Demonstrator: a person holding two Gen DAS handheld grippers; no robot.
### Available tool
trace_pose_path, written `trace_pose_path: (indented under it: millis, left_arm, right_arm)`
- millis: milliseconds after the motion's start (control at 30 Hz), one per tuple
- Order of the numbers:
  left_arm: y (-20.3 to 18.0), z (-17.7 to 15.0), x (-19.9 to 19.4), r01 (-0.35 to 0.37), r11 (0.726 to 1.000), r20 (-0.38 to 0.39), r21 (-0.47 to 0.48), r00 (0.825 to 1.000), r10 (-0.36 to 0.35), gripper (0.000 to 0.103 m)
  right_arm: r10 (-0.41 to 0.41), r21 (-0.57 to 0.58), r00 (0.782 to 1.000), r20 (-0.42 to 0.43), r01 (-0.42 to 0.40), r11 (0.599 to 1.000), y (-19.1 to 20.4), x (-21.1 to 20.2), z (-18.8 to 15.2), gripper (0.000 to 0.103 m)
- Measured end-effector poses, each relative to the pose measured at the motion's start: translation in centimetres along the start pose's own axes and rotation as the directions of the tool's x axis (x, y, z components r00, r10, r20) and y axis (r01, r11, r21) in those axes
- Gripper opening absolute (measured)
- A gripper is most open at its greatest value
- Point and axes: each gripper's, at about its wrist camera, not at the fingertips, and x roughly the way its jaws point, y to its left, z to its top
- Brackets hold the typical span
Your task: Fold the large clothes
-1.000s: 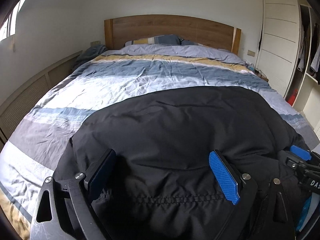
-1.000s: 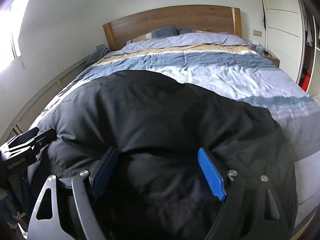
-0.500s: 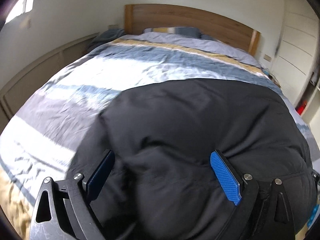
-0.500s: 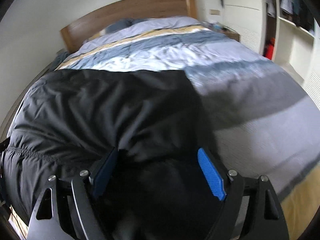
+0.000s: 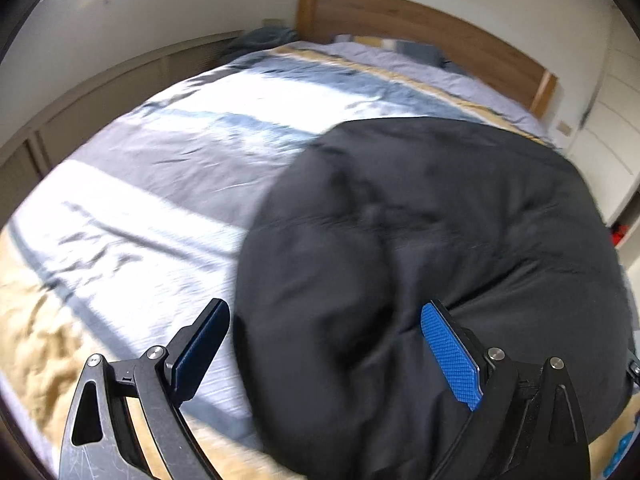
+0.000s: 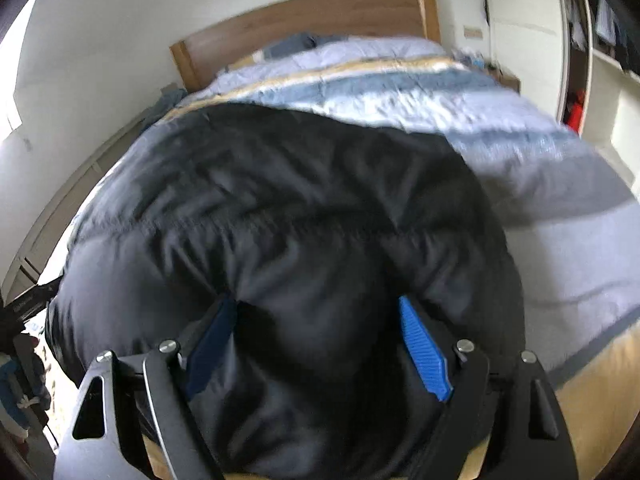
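Observation:
A large black padded jacket (image 5: 432,240) lies spread on the striped bed near its foot; it also fills the right wrist view (image 6: 280,216). My left gripper (image 5: 324,344) is open over the jacket's left edge, with black fabric between its blue pads (image 5: 450,356) but not clamped. My right gripper (image 6: 316,340) is open too, with the jacket's near edge bulging between its blue pads (image 6: 422,352). Both views are blurred by motion.
The bed has a blue, white, grey and yellow striped duvet (image 5: 192,160) and a wooden headboard (image 6: 304,28). A low panelled wall (image 5: 100,96) runs along the left side. White wardrobes (image 6: 524,32) stand to the right.
Both grippers have swung outward: the left one toward the jacket's left edge, the right one toward its right part. Both have stayed open. The jacket has stayed on the bed.

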Motion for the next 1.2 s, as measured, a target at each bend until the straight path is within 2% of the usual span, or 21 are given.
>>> trace_pose_path:
  millis: [133, 267, 467, 733, 933, 1200]
  left_arm:
    - [1.1, -1.1, -2.3, -0.011, 1.000, 0.012, -0.010, 1.000, 0.011, 0.095]
    - [0.4, -2.4, -5.4, 0.006, 1.000, 0.048, 0.011, 0.999, -0.006, 0.095]
    - [-1.7, -5.1, -10.1, 0.017, 0.997, 0.104, 0.079, 0.994, -0.025, 0.095]
    - [-4.2, -7.7, -17.5, -0.020, 0.981, 0.182, 0.191, 0.983, -0.015, 0.095]
    - [-4.8, -9.7, -22.9, -0.027, 0.975, 0.252, 0.220, 0.967, -0.031, 0.096]
    - [-5.0, -12.8, -28.5, -0.032, 0.975, 0.331, 0.221, 0.943, -0.044, 0.102]
  right_arm:
    - [-0.094, 0.053, 0.995, -0.024, 0.095, 0.994, -2.4, -1.6, -1.3, 0.081]
    - [-0.135, 0.034, 0.991, -0.011, 0.135, 0.990, -1.9, -4.1, -2.6, 0.081]
    - [-0.129, -0.021, 0.989, 0.077, 0.131, 0.991, 1.1, -9.6, -4.4, 0.081]
    - [-0.156, -0.055, 0.963, 0.221, 0.172, 0.983, 5.3, -17.8, -6.6, 0.081]
    - [-0.128, -0.084, 0.953, 0.274, 0.156, 0.984, 6.6, -22.5, -8.6, 0.081]
    - [-0.115, -0.124, 0.925, 0.363, 0.170, 0.978, 8.3, -28.2, -11.6, 0.081]
